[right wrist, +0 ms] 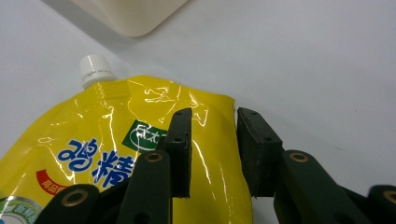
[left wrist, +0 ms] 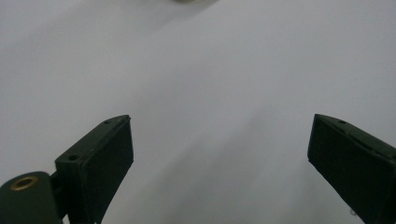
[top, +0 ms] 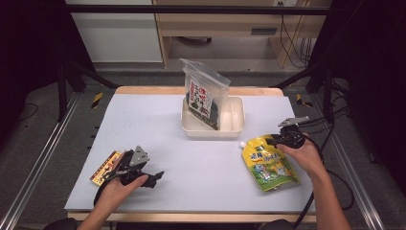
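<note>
Right gripper [right wrist: 214, 154] straddling top right edge of yellow spout pouch [top: 269, 163], lower right of high view; jaws partly closed around that edge, pad contact not clear. Pouch lying flat, long axis running from white cap [right wrist: 95, 69] at upper left down to lower right. Left gripper [left wrist: 219, 158] idling lower left, jaws wide, empty. White table [top: 153, 124]; cream tray [top: 234, 125] near, upper centre.

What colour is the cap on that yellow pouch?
White. The cap shows best in the right gripper view.
</note>
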Action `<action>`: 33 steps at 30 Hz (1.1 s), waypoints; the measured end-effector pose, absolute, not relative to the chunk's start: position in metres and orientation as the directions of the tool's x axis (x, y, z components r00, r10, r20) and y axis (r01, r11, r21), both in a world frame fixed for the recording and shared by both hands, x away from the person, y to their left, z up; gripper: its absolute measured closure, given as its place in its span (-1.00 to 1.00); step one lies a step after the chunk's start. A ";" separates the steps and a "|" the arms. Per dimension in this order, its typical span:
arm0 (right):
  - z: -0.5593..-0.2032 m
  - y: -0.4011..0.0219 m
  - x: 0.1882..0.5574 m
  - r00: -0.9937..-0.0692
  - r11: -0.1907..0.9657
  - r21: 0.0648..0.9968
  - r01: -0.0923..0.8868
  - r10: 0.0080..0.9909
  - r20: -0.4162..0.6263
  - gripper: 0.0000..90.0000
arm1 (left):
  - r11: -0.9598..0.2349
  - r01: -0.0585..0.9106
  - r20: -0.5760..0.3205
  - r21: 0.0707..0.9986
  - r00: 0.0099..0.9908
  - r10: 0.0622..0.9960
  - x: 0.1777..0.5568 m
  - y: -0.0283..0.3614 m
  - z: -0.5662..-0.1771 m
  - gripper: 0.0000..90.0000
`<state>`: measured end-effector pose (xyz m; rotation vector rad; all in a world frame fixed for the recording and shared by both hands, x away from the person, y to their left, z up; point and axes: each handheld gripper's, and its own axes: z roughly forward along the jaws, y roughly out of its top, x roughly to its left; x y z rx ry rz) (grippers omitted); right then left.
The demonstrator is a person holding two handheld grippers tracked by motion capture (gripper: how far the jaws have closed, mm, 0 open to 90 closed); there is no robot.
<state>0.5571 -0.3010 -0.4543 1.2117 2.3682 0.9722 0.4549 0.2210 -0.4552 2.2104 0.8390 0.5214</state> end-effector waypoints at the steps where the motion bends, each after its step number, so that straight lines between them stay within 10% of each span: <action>1: -0.456 -0.301 0.557 -0.598 0.421 0.686 0.594 0.801 0.027 0.49 | -0.542 0.412 0.116 0.733 0.709 0.696 0.455 0.221 -0.455 -0.85; 18: -0.466 -0.299 0.564 -0.552 0.434 0.651 0.623 0.833 -0.027 0.99 | -0.542 0.413 0.117 0.732 0.707 0.697 0.455 0.221 -0.455 -0.85; 33: -0.435 -0.299 0.550 -0.550 0.397 0.718 0.571 0.835 -0.024 1.00 | -0.536 0.416 0.115 0.735 0.702 0.702 0.456 0.222 -0.454 -0.85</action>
